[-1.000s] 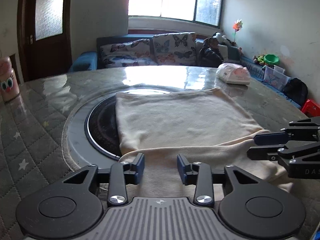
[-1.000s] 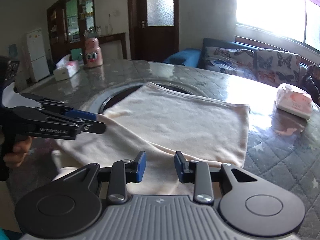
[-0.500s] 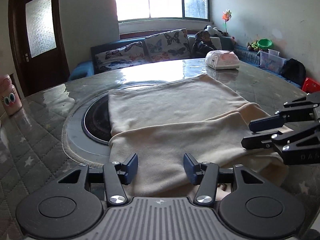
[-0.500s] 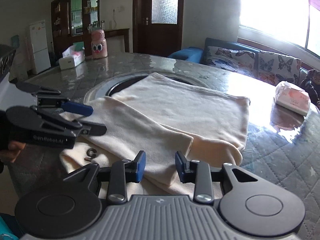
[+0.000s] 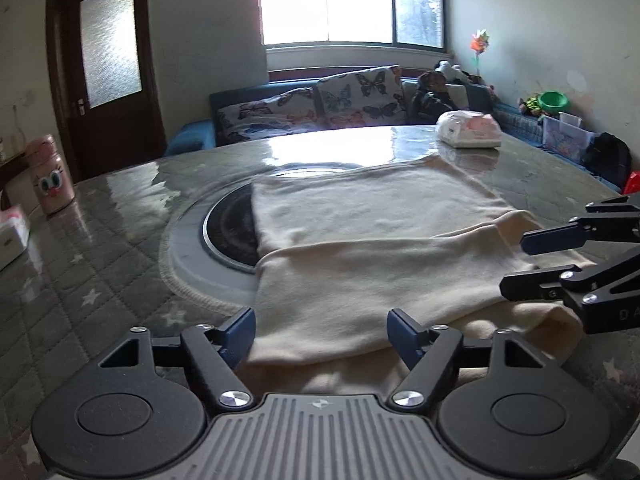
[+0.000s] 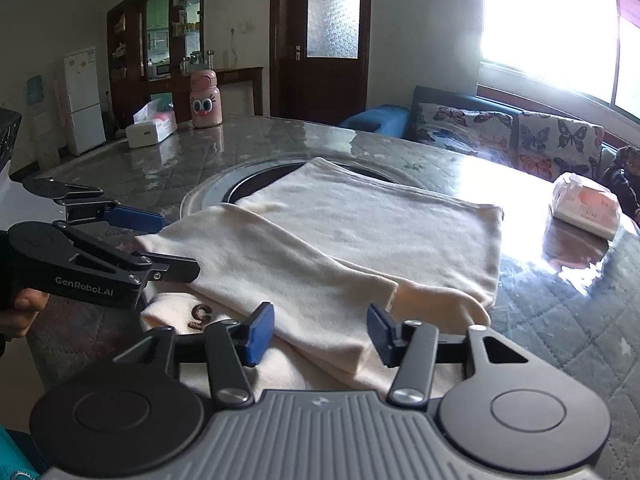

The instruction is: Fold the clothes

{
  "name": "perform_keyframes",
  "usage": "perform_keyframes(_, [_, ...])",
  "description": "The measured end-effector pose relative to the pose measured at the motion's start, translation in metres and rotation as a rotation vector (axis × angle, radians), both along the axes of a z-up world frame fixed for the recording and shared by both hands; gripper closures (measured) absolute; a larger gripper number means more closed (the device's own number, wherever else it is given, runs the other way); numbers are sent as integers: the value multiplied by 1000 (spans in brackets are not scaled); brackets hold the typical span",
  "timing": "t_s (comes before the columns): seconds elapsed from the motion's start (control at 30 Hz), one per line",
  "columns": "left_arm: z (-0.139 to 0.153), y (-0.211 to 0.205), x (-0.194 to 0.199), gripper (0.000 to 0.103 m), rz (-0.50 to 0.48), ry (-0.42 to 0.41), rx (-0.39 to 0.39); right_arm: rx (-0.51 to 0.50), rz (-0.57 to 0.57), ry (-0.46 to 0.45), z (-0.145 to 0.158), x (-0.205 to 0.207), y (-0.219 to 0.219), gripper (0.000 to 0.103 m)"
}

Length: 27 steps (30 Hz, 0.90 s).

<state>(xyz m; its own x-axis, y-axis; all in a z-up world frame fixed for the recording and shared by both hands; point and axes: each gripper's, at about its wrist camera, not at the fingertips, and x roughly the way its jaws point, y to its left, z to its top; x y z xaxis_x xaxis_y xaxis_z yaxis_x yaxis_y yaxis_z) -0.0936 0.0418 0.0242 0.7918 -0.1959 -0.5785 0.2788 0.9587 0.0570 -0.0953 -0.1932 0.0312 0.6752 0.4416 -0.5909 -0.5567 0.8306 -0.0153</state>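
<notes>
A cream garment (image 5: 360,208) (image 6: 380,216) lies flat on the round table (image 5: 100,264), over its dark centre ring. A folded-over part (image 5: 380,280) (image 6: 280,272) rests across the near half. My left gripper (image 5: 322,330) (image 6: 178,246) hovers at the fold's near left edge. Its jaws are opening, and the cloth lies below them, not pinched. My right gripper (image 6: 320,330) (image 5: 516,263) stands over the fold's right end, jaws also opening, with the pads clear of the cloth. A small brown mark (image 6: 200,314) shows on the layer underneath.
A tissue pack (image 5: 468,132) (image 6: 584,208) sits on the table's far side. At the far left stand a pink bottle (image 5: 50,176) (image 6: 205,100) and a white tissue box (image 6: 152,128). A sofa (image 5: 312,108) runs behind the table. A hand (image 6: 24,312) holds the left gripper.
The folded part has been laid down across the garment and let go. Both grippers' jaws now stand wider apart. Both views have drawn back a little from the cloth.
</notes>
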Motion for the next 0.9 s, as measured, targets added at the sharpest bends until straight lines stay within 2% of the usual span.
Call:
perform_keyframes(0.13, [-6, 7, -1, 25, 25, 24, 1, -26, 6, 23, -8, 1, 5, 47])
perform_keyframes(0.43, [5, 11, -3, 22, 42, -16, -14, -5, 47, -3, 2, -3, 18, 44])
perform_keyframes(0.53, [2, 14, -1, 22, 54, -7, -2, -46, 81, 7, -6, -5, 27, 44])
perform_keyframes(0.63, [-2, 19, -3, 22, 67, 3, 6, -101, 89, -21, -11, -12, 30, 43])
perform_keyframes(0.9, [13, 13, -12, 22, 42, -36, -12, -87, 63, -67, 5, -23, 16, 43])
